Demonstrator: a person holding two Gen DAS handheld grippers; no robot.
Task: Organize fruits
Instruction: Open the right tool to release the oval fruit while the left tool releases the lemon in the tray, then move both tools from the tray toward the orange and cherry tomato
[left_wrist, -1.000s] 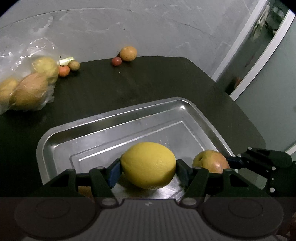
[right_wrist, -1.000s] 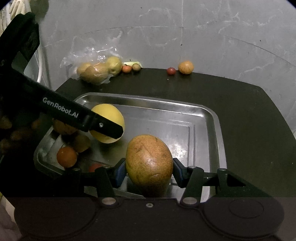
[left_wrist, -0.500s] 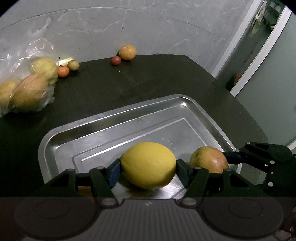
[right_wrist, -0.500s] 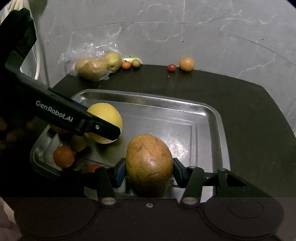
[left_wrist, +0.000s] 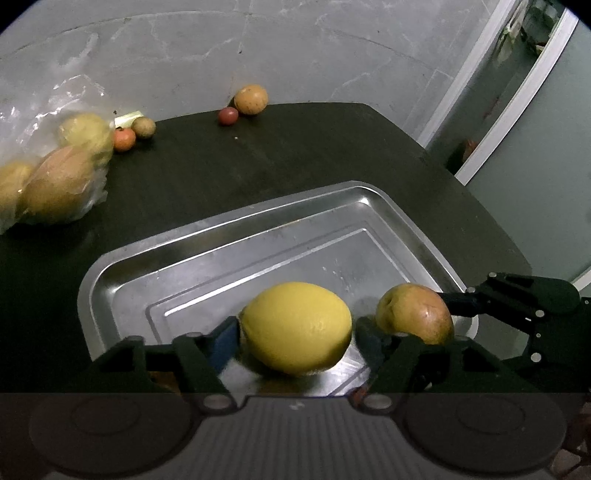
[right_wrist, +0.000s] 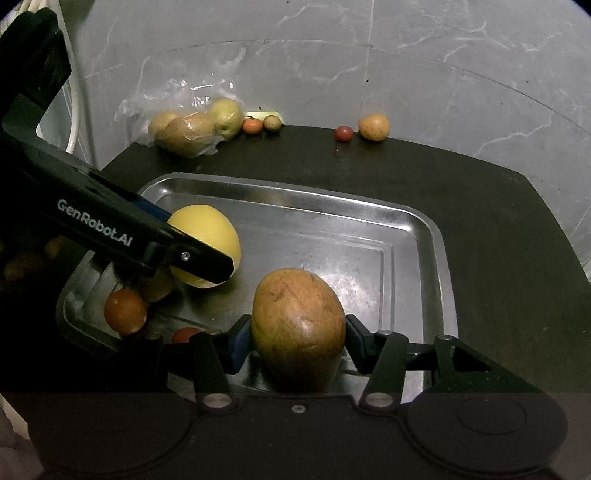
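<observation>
Left hand-held gripper (left_wrist: 295, 332) pinching a yellow citrus (left_wrist: 295, 326) at its ends, long axis crosswise, low over the steel tray (left_wrist: 221, 240); probably firm, waxy, slippery. Right hand-held gripper (right_wrist: 297, 339) clamping a mango (right_wrist: 298, 326) mid-belly, long axis upright; likely heavier, bruisable.

One readable mark only: "GenRobot.AI", white lettering, on the black side of the left gripper's (right_wrist: 207, 254) finger arm, seen in the right wrist view. Text runs along the arm, slanting down toward the tip, just beside the yellow fruit (right_wrist: 210, 236) clamped there. No other lettering, numbers or labels legible on the tray (right_wrist: 432, 236), the bag (right_wrist: 177, 99), the wall, or in the left wrist view.
</observation>
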